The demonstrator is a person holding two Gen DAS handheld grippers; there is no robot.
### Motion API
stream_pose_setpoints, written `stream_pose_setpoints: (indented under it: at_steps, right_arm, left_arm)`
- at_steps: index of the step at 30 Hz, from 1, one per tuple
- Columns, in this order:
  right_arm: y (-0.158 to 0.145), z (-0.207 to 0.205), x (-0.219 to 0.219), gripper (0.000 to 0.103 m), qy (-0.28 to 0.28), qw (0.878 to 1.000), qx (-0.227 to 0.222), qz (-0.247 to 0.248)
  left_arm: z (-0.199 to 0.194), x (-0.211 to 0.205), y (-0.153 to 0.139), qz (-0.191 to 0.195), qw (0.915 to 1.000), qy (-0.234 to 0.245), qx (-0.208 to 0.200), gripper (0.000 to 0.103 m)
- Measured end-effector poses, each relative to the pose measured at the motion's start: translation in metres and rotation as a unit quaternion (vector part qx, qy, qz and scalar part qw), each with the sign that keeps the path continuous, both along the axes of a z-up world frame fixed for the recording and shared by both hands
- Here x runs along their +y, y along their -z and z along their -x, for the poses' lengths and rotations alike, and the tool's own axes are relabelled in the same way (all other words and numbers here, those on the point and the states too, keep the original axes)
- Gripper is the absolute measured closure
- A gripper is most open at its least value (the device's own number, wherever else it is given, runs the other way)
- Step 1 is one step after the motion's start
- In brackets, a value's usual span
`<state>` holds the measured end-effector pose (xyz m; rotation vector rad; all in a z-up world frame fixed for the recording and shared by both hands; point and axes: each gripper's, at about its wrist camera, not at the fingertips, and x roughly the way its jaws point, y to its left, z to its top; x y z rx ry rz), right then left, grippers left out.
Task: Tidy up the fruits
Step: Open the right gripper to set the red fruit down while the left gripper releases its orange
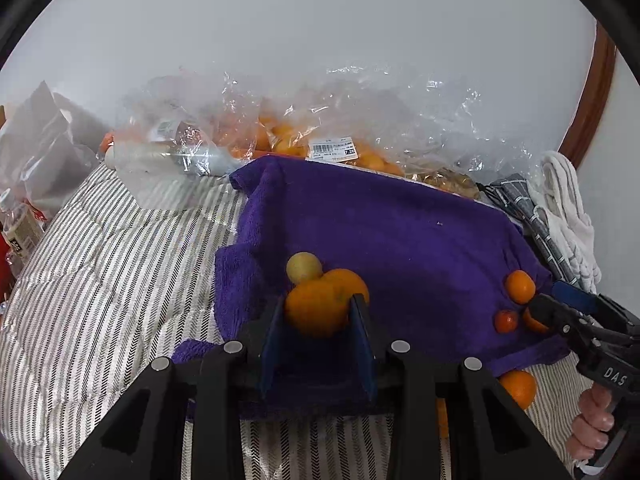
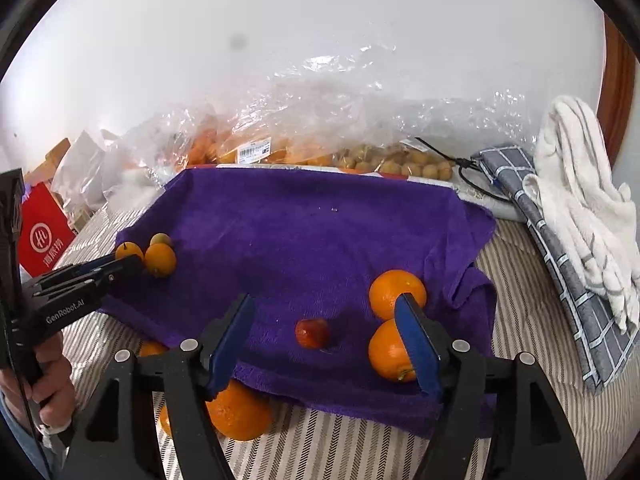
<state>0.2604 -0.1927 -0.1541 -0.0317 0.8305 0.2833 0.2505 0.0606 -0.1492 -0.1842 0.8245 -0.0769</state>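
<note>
On the purple towel (image 1: 400, 232), seen from my left wrist, my left gripper (image 1: 318, 312) clamps an orange (image 1: 314, 308) beside a yellow-green fruit (image 1: 304, 267), and my right gripper's (image 1: 538, 312) handle reads "DAS". From my right wrist, that gripper (image 2: 326, 340) stands open and empty over a small red fruit (image 2: 313, 333); "GenRobot.AI" marks the left gripper, with bagged fruit behind (image 2: 280, 148).

place: home bedroom | cues: striped bedding (image 1: 120, 264); towels (image 2: 580, 208); grocery bags (image 1: 240, 128)
</note>
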Motion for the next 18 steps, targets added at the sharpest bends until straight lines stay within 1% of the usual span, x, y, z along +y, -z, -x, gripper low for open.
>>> stream_pose_setpoints:
  at_steps: [3, 7, 14, 18]
  right_arm:
    - [0.002, -0.001, -0.001, 0.031, 0.0, 1.0, 0.001, -0.005]
    - [0.004, 0.0, -0.003, 0.031, 0.007, 1.0, -0.008, -0.004]
    - [0.004, -0.001, -0.007, 0.031, 0.005, 1.0, 0.008, -0.015]
    - [0.002, 0.004, -0.006, 0.031, -0.009, 0.999, 0.008, -0.033]
  left_arm:
    - [0.001, 0.0, 0.0, 0.005, 1.0, 0.002, -0.002, 0.068]
    - [0.002, 0.0, -0.003, 0.01, 0.9999, 0.002, -0.007, 0.068]
    - [0.01, 0.011, -0.013, 0.034, 0.999, -0.008, -0.029, 0.066]
    - [0.014, 0.015, -0.013, 0.027, 0.9986, -0.024, -0.038, 0.066]
